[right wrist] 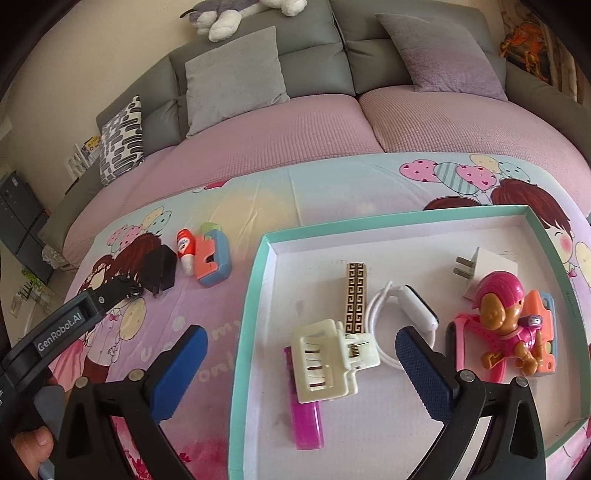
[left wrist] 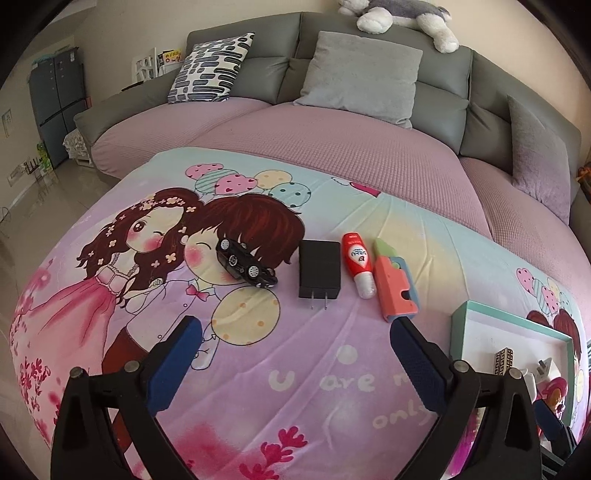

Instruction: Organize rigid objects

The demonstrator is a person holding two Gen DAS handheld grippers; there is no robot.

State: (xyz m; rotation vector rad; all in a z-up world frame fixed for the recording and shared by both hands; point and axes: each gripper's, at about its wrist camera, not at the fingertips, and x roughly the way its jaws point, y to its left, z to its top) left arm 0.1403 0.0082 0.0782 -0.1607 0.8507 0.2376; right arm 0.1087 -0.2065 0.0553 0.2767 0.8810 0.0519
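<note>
On the cartoon-print blanket a black toy car, a black plug charger, a red-and-white tube and a coral-and-blue toy lie in a row. My left gripper hovers open just short of them, with nothing between its fingers. My right gripper stands open over the teal-rimmed tray. A cream hair claw lies in the tray beneath the gap, untouched by the pads. The tray also holds a pink lighter, a gold-and-black bar, a white cable, a white plug and a pink toy figure.
A grey sofa with cushions, pink seat covers and a plush dog lies behind the blanket. A dark cabinet stands on tiled floor at the left. A hand holds the left gripper's body at the right wrist view's left edge.
</note>
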